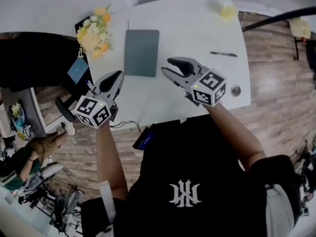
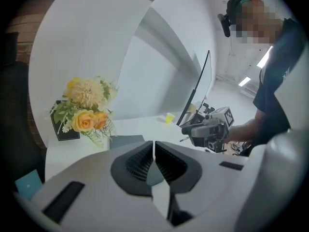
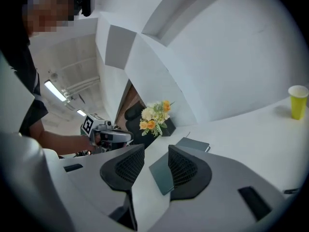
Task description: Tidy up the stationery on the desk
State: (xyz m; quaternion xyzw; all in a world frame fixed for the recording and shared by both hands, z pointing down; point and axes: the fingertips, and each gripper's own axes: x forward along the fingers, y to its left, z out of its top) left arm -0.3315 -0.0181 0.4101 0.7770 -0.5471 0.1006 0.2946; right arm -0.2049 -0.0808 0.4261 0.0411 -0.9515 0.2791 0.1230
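A grey notebook (image 1: 141, 52) lies closed on the white desk (image 1: 197, 28), and a black pen (image 1: 223, 54) lies to its right. My left gripper (image 1: 114, 79) hovers at the desk's near left corner, just short of the notebook, with its jaws shut and nothing between them. My right gripper (image 1: 173, 65) hangs over the desk right of the notebook's near edge, its jaws open and empty. The left gripper view shows the left gripper (image 2: 154, 151) shut, with the notebook (image 2: 126, 141) beyond it. In the right gripper view the right gripper (image 3: 155, 161) stands open and points toward the notebook (image 3: 193, 144).
A bunch of yellow and white flowers (image 1: 94, 33) stands at the desk's left edge. A yellow cup (image 1: 228, 10) is at the far right corner. A small round silver thing (image 1: 236, 89) sits near the right front edge. A black chair (image 1: 29, 58) stands left of the desk.
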